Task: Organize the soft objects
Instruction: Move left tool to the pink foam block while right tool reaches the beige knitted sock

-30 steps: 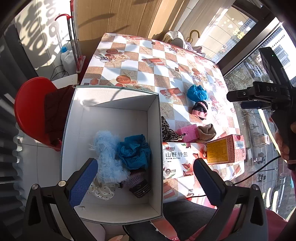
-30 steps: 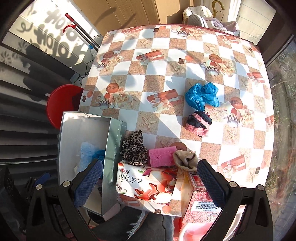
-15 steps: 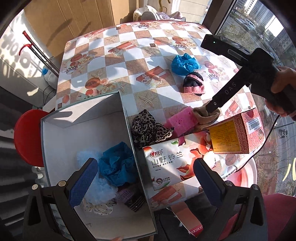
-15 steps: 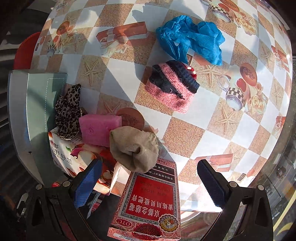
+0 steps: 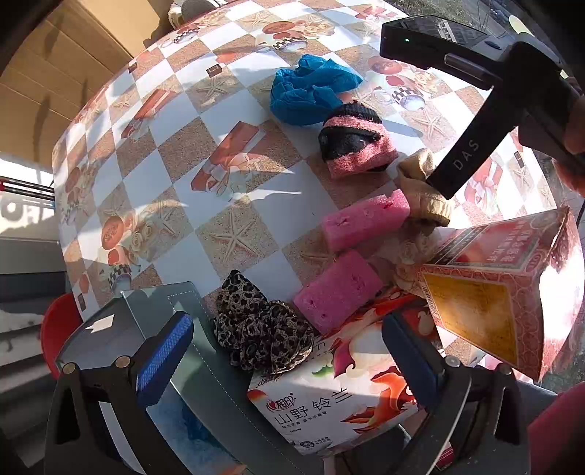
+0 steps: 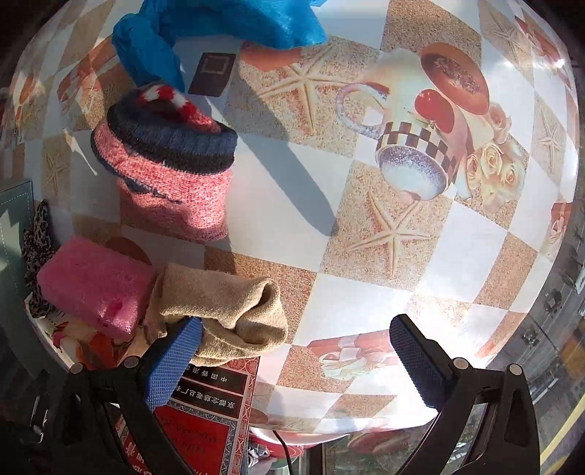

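Note:
My left gripper point(image 5: 289, 350) is open above a leopard-print scrunchie point(image 5: 261, 338) that lies between the grey box point(image 5: 120, 325) and the tissue pack point(image 5: 329, 387). My right gripper point(image 6: 296, 361) is open, low over the table; its left pad point(image 6: 173, 361) touches a tan sock point(image 6: 226, 310), and it also shows in the left wrist view point(image 5: 424, 197). A pink sponge point(image 6: 91, 285) lies left of the sock. A pink and black knit piece point(image 6: 172, 168) and a blue cloth point(image 6: 204, 25) lie farther out.
A red carton point(image 5: 501, 296) stands at the table's near right edge, under my right gripper. A second pink sponge point(image 5: 365, 219) lies beside the sock. The grey box holds blue fluffy items point(image 5: 186, 434). A red stool point(image 5: 58, 329) stands left of the table.
Both grippers have moved down and forward toward the table. The right gripper has come down onto the tan sock. The left gripper has shifted from over the box to over the scrunchie.

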`<state>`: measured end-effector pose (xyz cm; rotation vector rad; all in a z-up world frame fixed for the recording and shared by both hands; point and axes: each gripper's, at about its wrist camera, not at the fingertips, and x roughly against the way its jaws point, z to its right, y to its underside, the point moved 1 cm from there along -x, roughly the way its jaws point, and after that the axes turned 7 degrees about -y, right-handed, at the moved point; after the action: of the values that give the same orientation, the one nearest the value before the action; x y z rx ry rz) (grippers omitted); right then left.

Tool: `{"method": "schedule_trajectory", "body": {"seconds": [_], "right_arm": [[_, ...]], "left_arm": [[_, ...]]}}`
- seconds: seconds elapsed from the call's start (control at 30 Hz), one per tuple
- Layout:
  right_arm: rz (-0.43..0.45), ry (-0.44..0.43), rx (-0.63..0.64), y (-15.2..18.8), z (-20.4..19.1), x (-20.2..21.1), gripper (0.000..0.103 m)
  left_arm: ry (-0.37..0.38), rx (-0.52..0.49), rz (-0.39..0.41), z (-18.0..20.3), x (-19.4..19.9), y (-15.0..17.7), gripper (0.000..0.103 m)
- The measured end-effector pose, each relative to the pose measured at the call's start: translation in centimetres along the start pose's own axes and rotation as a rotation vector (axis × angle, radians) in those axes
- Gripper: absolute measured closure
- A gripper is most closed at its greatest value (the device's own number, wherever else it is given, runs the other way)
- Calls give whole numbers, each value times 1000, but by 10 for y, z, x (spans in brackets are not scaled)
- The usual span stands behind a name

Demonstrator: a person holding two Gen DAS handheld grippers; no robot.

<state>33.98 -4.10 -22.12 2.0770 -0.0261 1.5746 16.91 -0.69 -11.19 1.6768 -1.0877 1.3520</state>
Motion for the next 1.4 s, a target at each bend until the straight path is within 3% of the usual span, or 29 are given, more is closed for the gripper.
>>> {"method": "schedule_trajectory", "body": {"seconds": [0.17, 0.27, 0.37, 0.53, 0.67, 0.8, 0.87, 1.0, 1.17, 1.4], "right_arm": [[104, -92, -146, 28, 54, 11, 0], [167, -230, -195, 44, 65, 16, 0], [166, -361, -157, 49, 50, 14, 0], [162, -289, -45, 29, 15, -1, 0], [162, -146, 15, 19, 2, -13, 0], [193, -97, -70, 32, 27, -16, 0], [209, -101, -149, 43, 50, -17, 0], [218, -205, -277, 67, 83, -22, 0], [305, -316, -268, 87, 77, -9, 0], [289, -183, -200, 72, 42, -24, 0]], "left_arm": [[10, -20, -27, 9, -15, -25, 0], [50, -7, -43, 10, -19, -36, 0], [74, 2, -52, 11, -22, -46, 0], [67, 21, -74, 10, -30, -59, 0], [83, 42, -96, 8, -36, -66, 0], [116, 66, -105, 9, -43, -79, 0], [129, 71, -100, 12, -46, -88, 0], [127, 60, -97, 21, -55, -101, 0], [121, 52, -105, 31, -69, -114, 0], [78, 85, -156, 31, -97, -130, 0]]}}
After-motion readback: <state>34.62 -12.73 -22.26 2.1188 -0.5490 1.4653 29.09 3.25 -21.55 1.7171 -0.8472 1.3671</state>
